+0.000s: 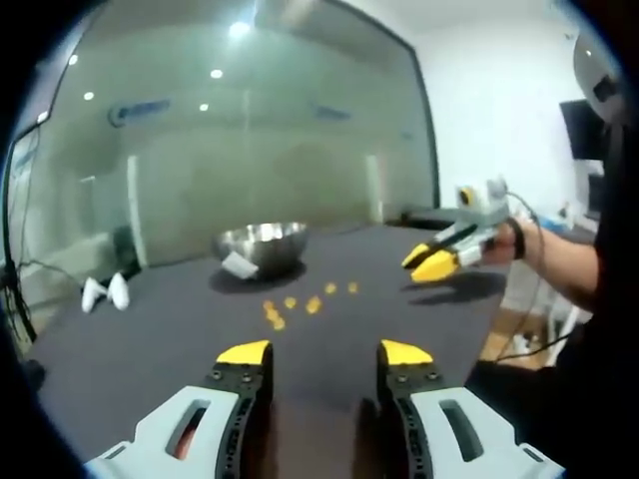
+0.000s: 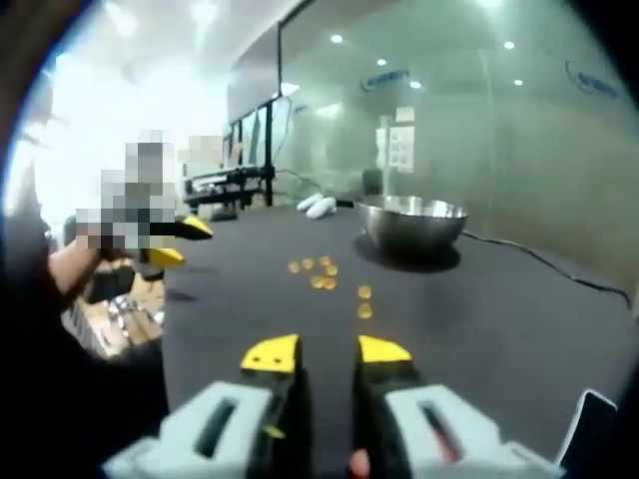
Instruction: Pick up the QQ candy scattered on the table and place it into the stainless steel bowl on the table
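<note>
QQ candy [image 1: 291, 304] lies in a loose cluster of small orange pieces on the dark tabletop [image 1: 150, 339], a little in front of the stainless steel bowl [image 1: 262, 244], as the left gripper view has it. None of the pieces is in hand: the left gripper [image 1: 324, 354] hovers above the tabletop short of the cluster, its yellow-tipped fingers [image 1: 246, 353] well apart with nothing between them. The right gripper [image 1: 431, 261] comes in from the right, held by a person's hand [image 1: 496, 244] above the far side of the tabletop; its fingers look slightly parted and empty. Whether any candy already lies inside the bowl cannot be told from this angle, so the job looks barely begun, with every visible piece left to lift. A pale flat scrap [image 1: 238, 264] rests against the bowl's near side, and two white objects [image 1: 106, 292] lie near the left edge, well apart from the candy. In the right gripper view the candy [image 2: 324, 278] is scattered between this gripper and the bowl [image 2: 412, 223], two pieces sitting nearer than the rest. The right gripper [image 2: 325, 350] has its fingers [image 2: 273, 353] a small way apart and empty. The left gripper [image 2: 178, 241] shows at the left above the tabletop edge. A dark cable [image 2: 539, 259] runs away from the bowl, and the white objects [image 2: 316, 207] lie beyond. Nothing stands between either gripper and the candy.
</note>
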The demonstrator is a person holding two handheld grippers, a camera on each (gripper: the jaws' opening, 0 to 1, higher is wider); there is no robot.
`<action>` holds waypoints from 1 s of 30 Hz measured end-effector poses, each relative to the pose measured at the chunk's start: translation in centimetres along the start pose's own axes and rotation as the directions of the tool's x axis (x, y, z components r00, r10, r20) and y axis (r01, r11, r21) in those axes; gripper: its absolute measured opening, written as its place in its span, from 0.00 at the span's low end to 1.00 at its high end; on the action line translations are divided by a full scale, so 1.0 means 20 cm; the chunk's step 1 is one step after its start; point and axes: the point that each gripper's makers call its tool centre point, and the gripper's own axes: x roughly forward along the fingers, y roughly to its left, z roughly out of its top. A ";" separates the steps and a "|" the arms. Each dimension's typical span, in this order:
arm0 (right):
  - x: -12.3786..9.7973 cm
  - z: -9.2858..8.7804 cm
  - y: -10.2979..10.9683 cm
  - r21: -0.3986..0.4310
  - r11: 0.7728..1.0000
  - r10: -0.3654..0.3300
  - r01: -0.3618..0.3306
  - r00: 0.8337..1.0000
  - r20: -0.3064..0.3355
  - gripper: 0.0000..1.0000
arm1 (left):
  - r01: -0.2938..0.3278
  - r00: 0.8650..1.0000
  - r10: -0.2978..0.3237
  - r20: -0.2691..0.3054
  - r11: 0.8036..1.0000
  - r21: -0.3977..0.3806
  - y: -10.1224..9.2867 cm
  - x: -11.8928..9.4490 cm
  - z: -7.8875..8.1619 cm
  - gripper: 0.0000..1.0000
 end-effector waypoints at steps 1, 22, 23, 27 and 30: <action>0.00 0.00 0.00 0.001 1.000 -0.001 0.001 1.000 -0.001 0.22 | 0.001 1.000 -0.001 -0.001 1.000 -0.001 0.00 0.00 0.00 0.43; 0.02 0.00 -0.03 0.020 0.999 -0.025 0.025 1.000 0.015 0.22 | -0.005 1.000 0.005 -0.002 1.000 -0.006 0.01 0.00 -0.01 0.44; 0.02 0.00 -0.03 0.020 0.999 -0.026 0.026 1.000 0.012 0.22 | -0.005 1.000 0.005 -0.003 1.000 -0.007 0.01 0.00 -0.01 0.44; 0.03 -0.01 -0.02 0.019 1.000 -0.024 0.023 1.000 0.003 0.22 | -0.001 1.000 0.001 0.002 1.000 -0.003 0.01 -0.01 0.00 0.44; 0.03 -0.01 -0.01 0.017 1.000 -0.021 0.021 1.000 0.000 0.22 | -0.003 1.000 0.003 0.006 1.000 -0.006 0.01 -0.02 0.00 0.44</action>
